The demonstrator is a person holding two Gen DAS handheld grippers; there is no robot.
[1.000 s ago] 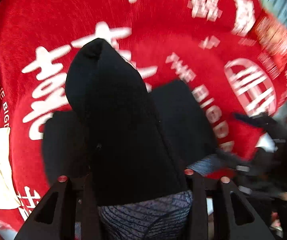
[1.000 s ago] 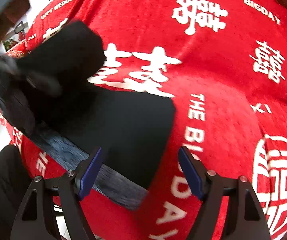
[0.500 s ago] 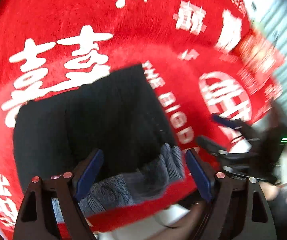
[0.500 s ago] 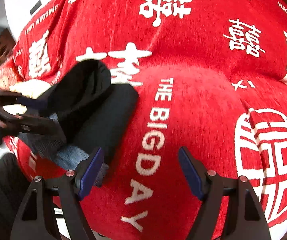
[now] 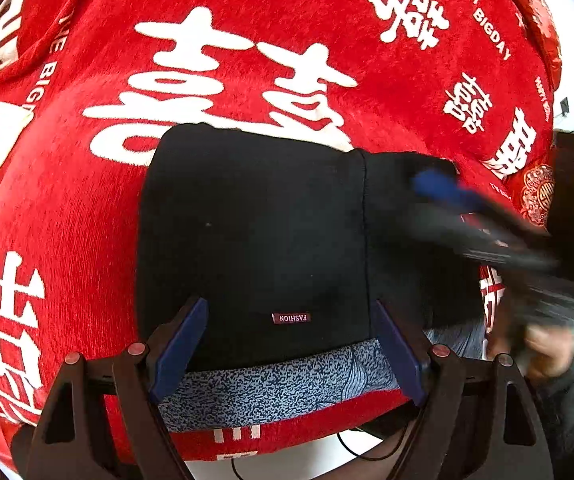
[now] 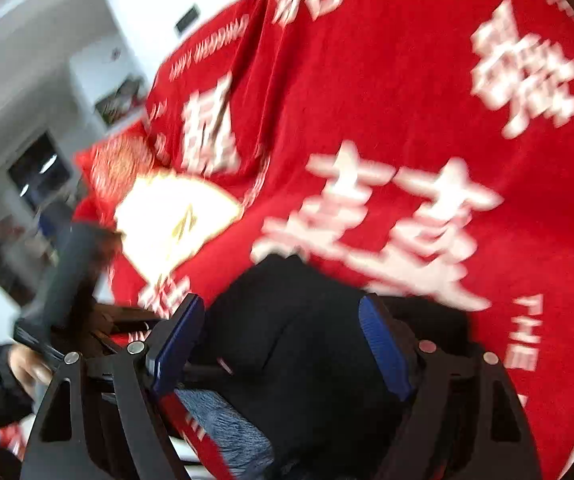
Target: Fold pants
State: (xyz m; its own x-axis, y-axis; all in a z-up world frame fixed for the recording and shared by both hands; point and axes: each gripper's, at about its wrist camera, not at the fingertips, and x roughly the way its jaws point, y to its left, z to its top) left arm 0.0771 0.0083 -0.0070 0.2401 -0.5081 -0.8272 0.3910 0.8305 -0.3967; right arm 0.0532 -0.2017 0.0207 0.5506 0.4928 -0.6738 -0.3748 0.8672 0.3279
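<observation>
Left wrist view: red cloth (image 5: 87,240) carries the folded black pants (image 5: 255,232), soft, light, limp; best pinched at the grey waistband (image 5: 279,384). Left tongs (image 5: 287,356) and right tongs (image 6: 283,344) gape, empty.

The black pants (image 5: 255,240) are lying folded on the red blanket (image 5: 247,20). The left gripper (image 5: 287,348) is hovering over them, wide open. The right gripper (image 5: 487,232) is showing blurry beside them.
</observation>
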